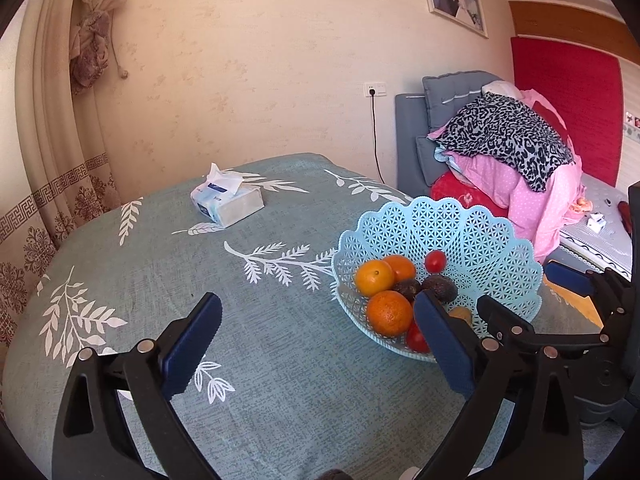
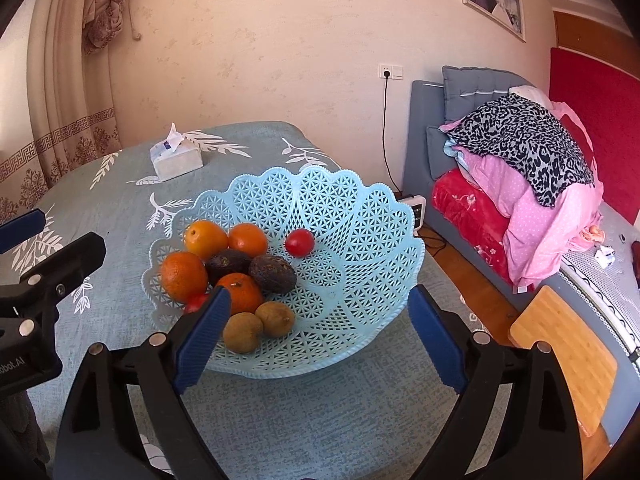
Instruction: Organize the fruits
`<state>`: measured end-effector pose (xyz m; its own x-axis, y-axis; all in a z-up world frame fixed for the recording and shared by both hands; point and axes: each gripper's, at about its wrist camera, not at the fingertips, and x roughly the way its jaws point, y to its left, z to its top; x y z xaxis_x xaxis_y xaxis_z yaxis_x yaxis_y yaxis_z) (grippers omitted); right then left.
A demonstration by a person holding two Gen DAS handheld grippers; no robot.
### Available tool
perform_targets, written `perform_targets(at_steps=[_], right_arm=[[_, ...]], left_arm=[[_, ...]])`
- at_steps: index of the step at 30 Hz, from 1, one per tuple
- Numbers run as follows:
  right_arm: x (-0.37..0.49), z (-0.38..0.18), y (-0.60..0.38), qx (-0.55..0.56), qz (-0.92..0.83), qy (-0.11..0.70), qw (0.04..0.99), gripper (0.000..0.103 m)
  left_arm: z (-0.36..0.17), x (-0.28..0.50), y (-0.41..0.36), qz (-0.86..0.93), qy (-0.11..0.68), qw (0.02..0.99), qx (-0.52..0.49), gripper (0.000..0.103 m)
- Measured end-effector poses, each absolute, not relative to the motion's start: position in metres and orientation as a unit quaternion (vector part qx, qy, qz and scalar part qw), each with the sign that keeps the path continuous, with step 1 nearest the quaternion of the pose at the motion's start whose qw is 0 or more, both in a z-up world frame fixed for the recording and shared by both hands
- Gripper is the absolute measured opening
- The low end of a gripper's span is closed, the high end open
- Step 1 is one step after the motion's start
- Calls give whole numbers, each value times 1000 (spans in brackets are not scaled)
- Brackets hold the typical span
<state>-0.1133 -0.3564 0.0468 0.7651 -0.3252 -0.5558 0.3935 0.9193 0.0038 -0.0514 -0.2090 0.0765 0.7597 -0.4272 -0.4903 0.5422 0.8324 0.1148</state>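
Note:
A light blue lattice basket (image 2: 360, 240) stands on the table; it also shows in the left wrist view (image 1: 480, 240). It holds several oranges (image 2: 183, 276), two dark avocados (image 2: 273, 274), two brown kiwis (image 2: 243, 332) and a red tomato (image 2: 299, 242). A second red fruit (image 2: 196, 303) is partly hidden behind my right gripper's finger. My right gripper (image 2: 320, 324) is open and empty, just in front of the basket. My left gripper (image 1: 316, 328) is open and empty, left of the basket over the tablecloth.
A tissue pack (image 1: 227, 202) lies at the far side of the table (image 1: 280, 360). A bed with piled blankets (image 2: 532, 184) stands to the right. A wooden board (image 2: 568, 356) sits beside the table's right edge. Curtains (image 1: 60, 140) hang at the left.

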Motion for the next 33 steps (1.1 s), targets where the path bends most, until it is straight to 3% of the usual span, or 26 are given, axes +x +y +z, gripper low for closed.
perform_targets(at_steps=[33], right_arm=[[-115, 28, -283, -36, -160, 305, 938, 98]], left_arm=[[46, -46, -155, -179, 255, 941, 129, 98]])
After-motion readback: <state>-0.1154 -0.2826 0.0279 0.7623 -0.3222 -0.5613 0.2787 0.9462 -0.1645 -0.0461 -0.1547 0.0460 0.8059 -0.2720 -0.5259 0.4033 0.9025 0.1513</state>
